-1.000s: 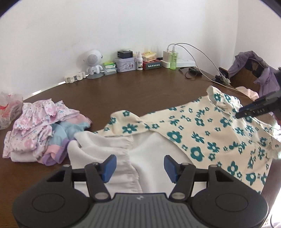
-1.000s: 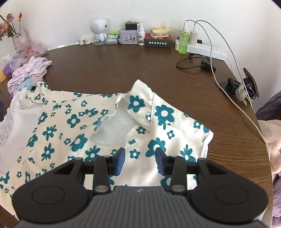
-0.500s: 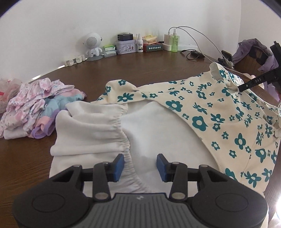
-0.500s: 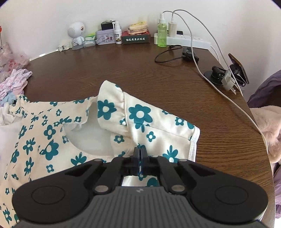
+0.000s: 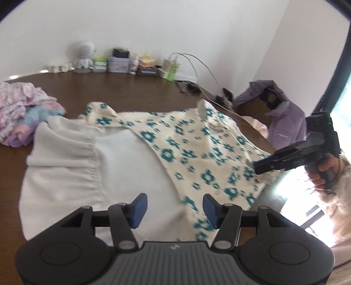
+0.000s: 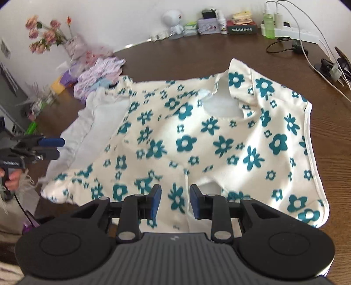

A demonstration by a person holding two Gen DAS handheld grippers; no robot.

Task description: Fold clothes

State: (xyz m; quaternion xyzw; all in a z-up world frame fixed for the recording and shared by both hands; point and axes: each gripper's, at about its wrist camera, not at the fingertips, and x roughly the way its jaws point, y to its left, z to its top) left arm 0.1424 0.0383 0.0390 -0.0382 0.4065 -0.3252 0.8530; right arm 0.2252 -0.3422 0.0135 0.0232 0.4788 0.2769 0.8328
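A cream dress with teal flowers (image 5: pixel 197 149) (image 6: pixel 197 140) lies spread on the dark wooden table (image 6: pixel 252 50), its white skirt part (image 5: pixel 72 171) to the left. The near hem hangs a little over the table's front edge. My left gripper (image 5: pixel 174 209) is open just above where white cloth meets printed cloth, holding nothing. My right gripper (image 6: pixel 175 202) is open over the dress's near edge, with printed cloth under the gap between its pads. Each gripper shows in the other's view: the right one (image 5: pixel 257 167) held by a hand (image 5: pixel 324 173), the left one (image 6: pixel 59 148) beside the skirt.
A pile of pink and lilac clothes (image 5: pixel 24 116) sits at the table's left. Small boxes, bottles and a white toy robot (image 6: pixel 175 19) line the wall. A power strip and cables (image 6: pixel 307 43) lie at the back right. A purple jacket (image 5: pixel 283 122) hangs beyond the table's right edge.
The right gripper was shut on the printed cloth half a second ago; it is now open and drawn back. The left gripper has opened wider. The dress lies closer to the front edge.
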